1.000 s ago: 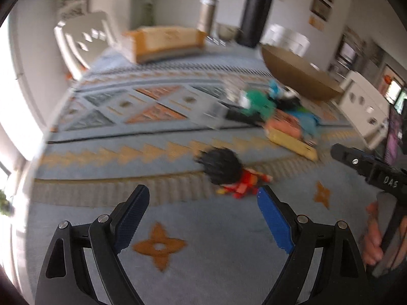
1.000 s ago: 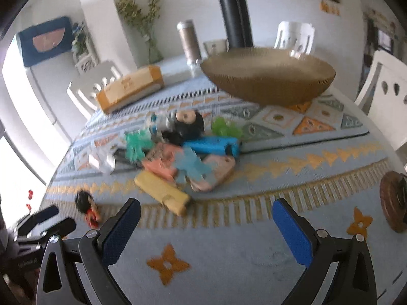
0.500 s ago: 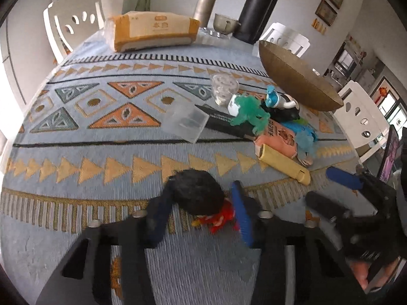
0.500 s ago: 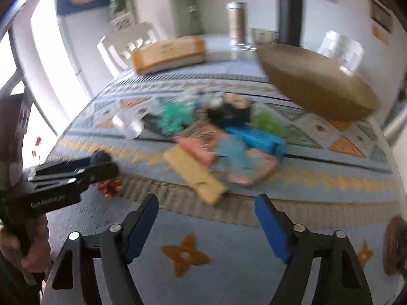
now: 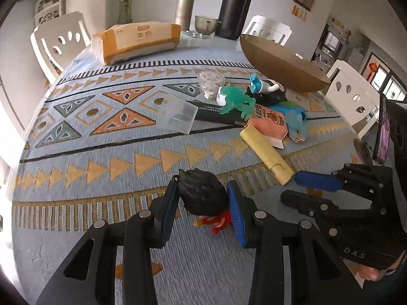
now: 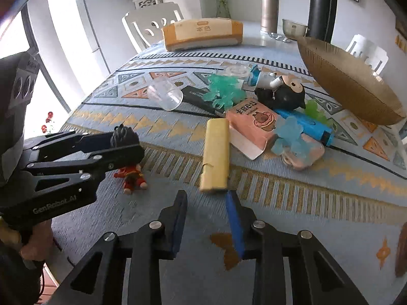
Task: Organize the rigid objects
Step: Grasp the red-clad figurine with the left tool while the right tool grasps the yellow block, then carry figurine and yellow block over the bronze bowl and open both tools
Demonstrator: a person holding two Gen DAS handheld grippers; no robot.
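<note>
Figurine with black spiky hair and a red body stands near the front edge of the desk, on the patterned cloth, well apart from the pile of other toys. The left gripper is clamped on its head: both blue pads press on the hair, one on each side, while the small red body hangs below them. In the right wrist view the feet seem to rest on the cloth, but I cannot tell if they carry any weight.

The grip is only on the round, spiky head, so I judge that the figurine could turn between the pads or slip out when it is lifted, most of all if the hand tilts or moves fast. The head could also come off the body if it is only a push fit; this I cannot see.

The right gripper is closing with nothing between its jaws; the near end of the yellow bar lies just in front of its fingertips. If it closes completely here, it misses the bar, or its tips push the bar away toward the pink box, which touches it.

The two grippers are near each other, so a careless lift could bring them into collision. The bowl stands behind the pile; a low carry there could knock over the clear cup or scatter the toys.
</note>
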